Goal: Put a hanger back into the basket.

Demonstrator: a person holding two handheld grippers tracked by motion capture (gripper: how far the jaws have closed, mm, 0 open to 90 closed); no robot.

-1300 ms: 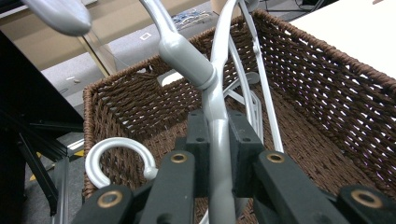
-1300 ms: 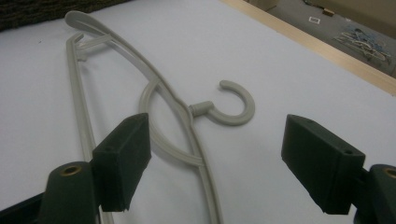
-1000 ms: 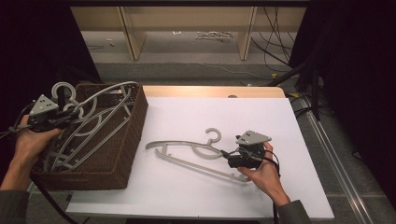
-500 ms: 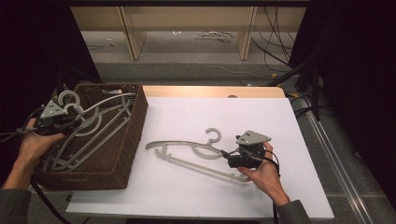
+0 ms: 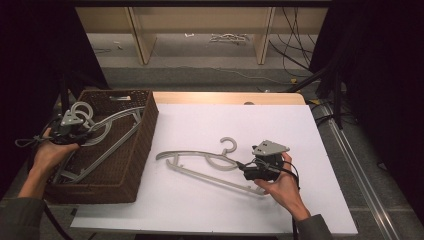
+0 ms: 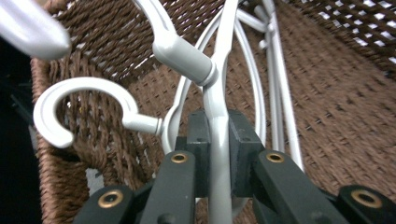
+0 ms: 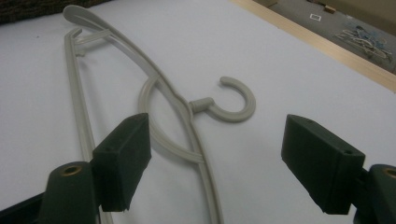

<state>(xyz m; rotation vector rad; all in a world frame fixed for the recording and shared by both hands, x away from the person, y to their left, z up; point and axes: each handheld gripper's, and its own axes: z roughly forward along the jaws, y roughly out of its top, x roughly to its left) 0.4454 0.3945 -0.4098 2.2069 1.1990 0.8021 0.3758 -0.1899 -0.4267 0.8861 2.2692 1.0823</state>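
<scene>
My left gripper [image 5: 79,132] is over the left end of a brown wicker basket [image 5: 146,142], shut on the arm of a grey plastic hanger [image 6: 219,93] just below its neck. That hanger [image 5: 107,131] slopes down into the basket. A second hanger's hook [image 6: 74,109] lies against the basket wall beside it. Another grey hanger [image 5: 200,159] lies flat on the white table [image 5: 225,120]. My right gripper [image 5: 246,173] rests at its right end, jaws wide open. In the right gripper view the hanger [image 7: 187,112] runs between the open gripper [image 7: 217,163] jaws, untouched by the pads.
The basket stands at the table's left edge and holds several hangers. A wooden strip [image 5: 225,98] borders the far side of the table. Shelf legs [image 5: 140,40] and cables [image 5: 300,35] sit on the floor beyond.
My left gripper has sunk, drifting slightly right, carrying its hanger lower into the basket. The right gripper and the hanger on the table have not moved.
</scene>
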